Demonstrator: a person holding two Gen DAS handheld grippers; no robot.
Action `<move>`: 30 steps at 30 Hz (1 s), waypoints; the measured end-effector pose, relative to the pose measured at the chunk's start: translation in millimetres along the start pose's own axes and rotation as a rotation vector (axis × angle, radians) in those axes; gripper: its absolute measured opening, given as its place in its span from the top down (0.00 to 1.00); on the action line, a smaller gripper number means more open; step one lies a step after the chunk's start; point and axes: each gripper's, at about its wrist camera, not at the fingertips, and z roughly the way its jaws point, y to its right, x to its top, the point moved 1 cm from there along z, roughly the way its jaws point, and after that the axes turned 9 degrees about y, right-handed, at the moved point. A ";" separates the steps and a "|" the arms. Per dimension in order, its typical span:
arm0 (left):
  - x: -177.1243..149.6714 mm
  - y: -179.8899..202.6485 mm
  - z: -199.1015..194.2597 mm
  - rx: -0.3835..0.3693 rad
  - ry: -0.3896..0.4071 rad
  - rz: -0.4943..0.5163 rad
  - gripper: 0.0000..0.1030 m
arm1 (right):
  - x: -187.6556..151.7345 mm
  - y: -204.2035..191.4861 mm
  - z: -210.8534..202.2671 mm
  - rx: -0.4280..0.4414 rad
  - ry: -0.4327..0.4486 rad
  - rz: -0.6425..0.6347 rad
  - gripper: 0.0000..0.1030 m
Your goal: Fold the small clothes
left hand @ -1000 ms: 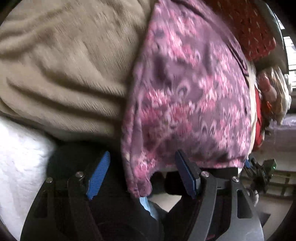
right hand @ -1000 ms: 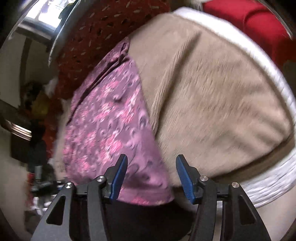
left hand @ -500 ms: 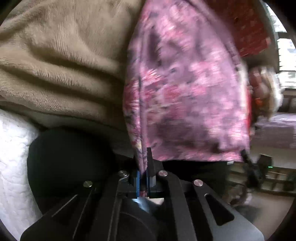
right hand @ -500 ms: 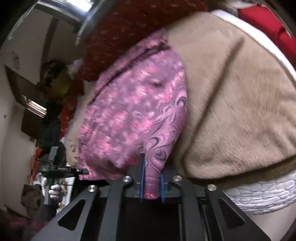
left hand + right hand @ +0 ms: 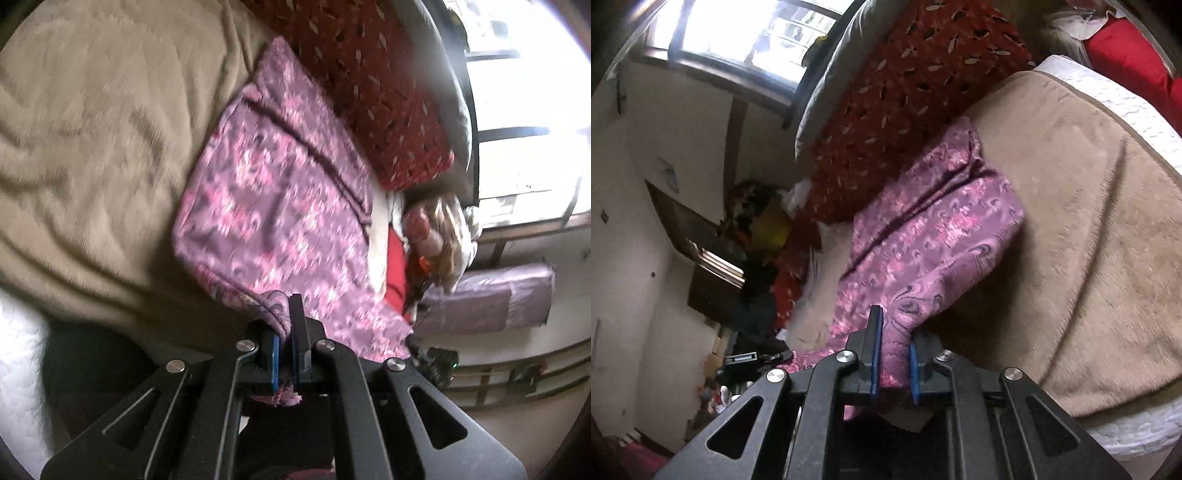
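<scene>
Cloth: a purple garment (image 5: 280, 206) with a pink floral pattern is spread on a tan blanket (image 5: 92, 147) covering the bed; its far end is laid against a dark red patterned cushion (image 5: 388, 92).
Near edge: the 2 near corners are lifted off the blanket, 1 in each hand-held gripper.
Left hand-held gripper (image 5: 286, 332): it is clenched on 1 corner, and a scrap of fabric is seen below the blue pads.
Right hand-held gripper (image 5: 892, 350): it is clamped on the other corner, with a thicker bunch of fabric between the pads (image 5: 874, 354).
Bed: a white quilted cover (image 5: 1123, 103) is seen beyond the blanket edge.
Background: a window (image 5: 524, 110) is seen past the cushion.
</scene>
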 end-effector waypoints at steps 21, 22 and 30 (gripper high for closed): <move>206.2 17.2 115.8 0.056 0.149 -0.160 0.98 | 157.2 63.1 167.7 0.063 0.128 0.256 0.89; 216.3 18.5 123.4 0.062 0.155 -0.164 0.98 | 166.8 68.0 180.6 0.063 0.139 0.273 0.89; 282.8 6.4 184.7 0.117 0.146 -0.251 0.98 | 208.6 115.1 266.9 -0.016 0.119 0.451 0.83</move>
